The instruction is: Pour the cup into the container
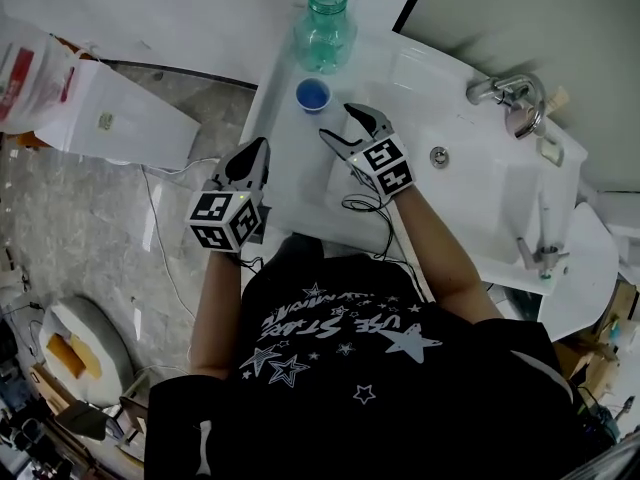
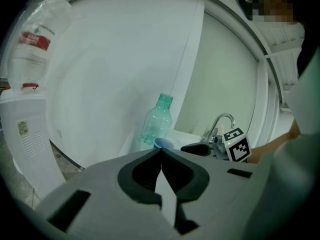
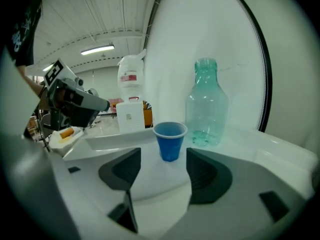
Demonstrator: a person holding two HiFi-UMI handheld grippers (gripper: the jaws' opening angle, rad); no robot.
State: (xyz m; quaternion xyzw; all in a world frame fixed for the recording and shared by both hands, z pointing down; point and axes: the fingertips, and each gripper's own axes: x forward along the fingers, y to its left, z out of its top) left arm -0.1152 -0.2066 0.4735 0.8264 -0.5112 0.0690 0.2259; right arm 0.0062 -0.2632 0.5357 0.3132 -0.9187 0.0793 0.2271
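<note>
A small blue cup (image 1: 313,95) stands upright on the white sink counter (image 1: 290,168). Just behind it is a clear green bottle (image 1: 325,28) with an open neck. My right gripper (image 1: 337,123) is open and points at the cup from close by. In the right gripper view the cup (image 3: 170,140) stands just ahead of the jaws (image 3: 164,171), with nothing between them, and the bottle (image 3: 206,104) is to its right. My left gripper (image 1: 260,150) hangs at the counter's left edge, shut and empty. Its own view shows the tips meeting (image 2: 161,151), with the bottle (image 2: 157,121) and cup (image 2: 163,143) beyond.
The sink basin lies right of the cup, with a chrome faucet (image 1: 510,93) at its far side and a drain (image 1: 439,156). A white water dispenser (image 1: 110,118) with a jug (image 2: 32,44) stands on the floor to the left. Cables trail over the floor (image 1: 160,238).
</note>
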